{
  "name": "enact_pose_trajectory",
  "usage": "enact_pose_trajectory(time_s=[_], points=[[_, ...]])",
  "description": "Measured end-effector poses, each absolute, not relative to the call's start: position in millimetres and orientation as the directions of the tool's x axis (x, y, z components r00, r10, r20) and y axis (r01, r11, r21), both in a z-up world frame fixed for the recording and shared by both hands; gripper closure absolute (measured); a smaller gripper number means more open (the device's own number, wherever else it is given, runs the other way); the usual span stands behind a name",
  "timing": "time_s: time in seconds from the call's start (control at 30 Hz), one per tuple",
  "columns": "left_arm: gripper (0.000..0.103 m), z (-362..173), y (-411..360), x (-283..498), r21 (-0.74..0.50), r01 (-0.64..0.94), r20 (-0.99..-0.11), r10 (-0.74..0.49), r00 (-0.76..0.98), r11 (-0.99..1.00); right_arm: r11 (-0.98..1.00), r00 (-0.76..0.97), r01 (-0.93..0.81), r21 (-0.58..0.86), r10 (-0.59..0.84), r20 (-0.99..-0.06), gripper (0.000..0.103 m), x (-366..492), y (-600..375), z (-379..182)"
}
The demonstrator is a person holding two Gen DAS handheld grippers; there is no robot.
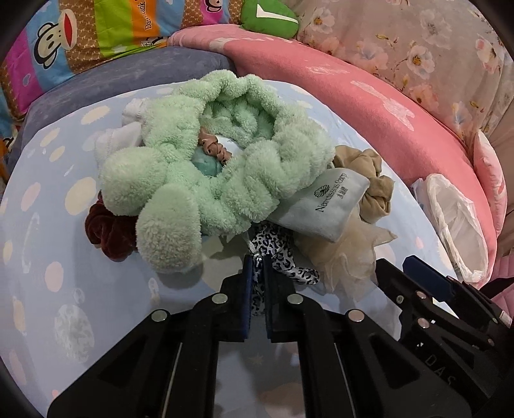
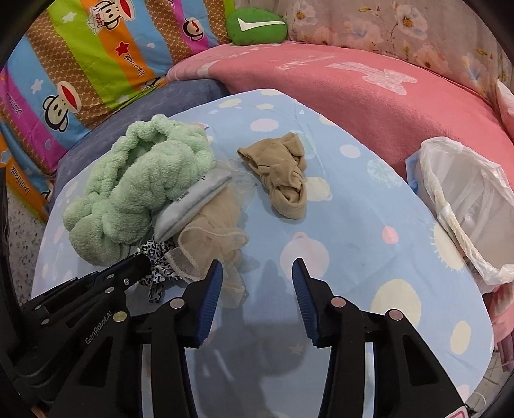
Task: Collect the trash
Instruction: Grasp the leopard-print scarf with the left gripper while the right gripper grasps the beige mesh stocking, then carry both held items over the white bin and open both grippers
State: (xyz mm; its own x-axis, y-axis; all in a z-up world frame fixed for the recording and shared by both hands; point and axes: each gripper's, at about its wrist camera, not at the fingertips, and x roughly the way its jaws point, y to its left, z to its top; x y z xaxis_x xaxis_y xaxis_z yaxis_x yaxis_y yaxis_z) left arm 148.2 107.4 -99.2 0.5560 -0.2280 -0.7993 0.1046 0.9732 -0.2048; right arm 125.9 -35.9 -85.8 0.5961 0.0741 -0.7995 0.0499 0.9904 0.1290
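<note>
A pile of soft items lies on the blue dotted table [image 1: 48, 225]. My left gripper [image 1: 257, 267] is shut on a leopard-print scrunchie [image 1: 279, 254] at the pile's near edge; it also shows in the right wrist view [image 2: 157, 257]. Above it lie a mint fluffy headband [image 1: 199, 167], a grey pouch [image 1: 321, 202], a beige tulle scrunchie [image 1: 347, 250] and a dark red scrunchie [image 1: 106, 231]. A tan stocking [image 2: 282, 173] lies apart at mid-table. My right gripper [image 2: 257, 276] is open and empty, low over bare table, right of the pile. A bin lined with a white bag [image 2: 465, 202] stands at the table's right edge.
A pink blanket [image 2: 353, 96] and floral bedding curve behind the table. A striped monkey-print cushion [image 2: 80, 64] and a green plush [image 2: 257, 25] lie at the back. A blue-grey cushion [image 2: 144, 106] borders the table's far left.
</note>
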Motion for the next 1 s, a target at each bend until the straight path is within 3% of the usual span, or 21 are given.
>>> enact_pose_trajectory(time_s=[0.27, 0.4, 1.0], points=[[0.098, -86.6, 123.6, 138.6, -0.214, 0.086, -0.793, -0.225, 0.566, 0.973, 0.987, 0.583, 0.019, 0.163, 0.121, -0.804, 0.059, 134.3, -24.1, -91.8], [0.102, -79.1, 125.3, 132.9, -0.214, 0.089, -0.789, -0.226, 0.571, 0.973, 0.975, 0.546, 0.021, 0.219, 0.172, -0.820, 0.099, 143.0, -24.6, -104.6], [0.102, -11.9, 73.1, 101.4, -0.201, 0.227, -0.707, -0.301, 0.639, 0.953, 0.980, 0.698, 0.067, 0.188, 0.089, -0.711, 0.101, 86.7, -76.5, -9.8]])
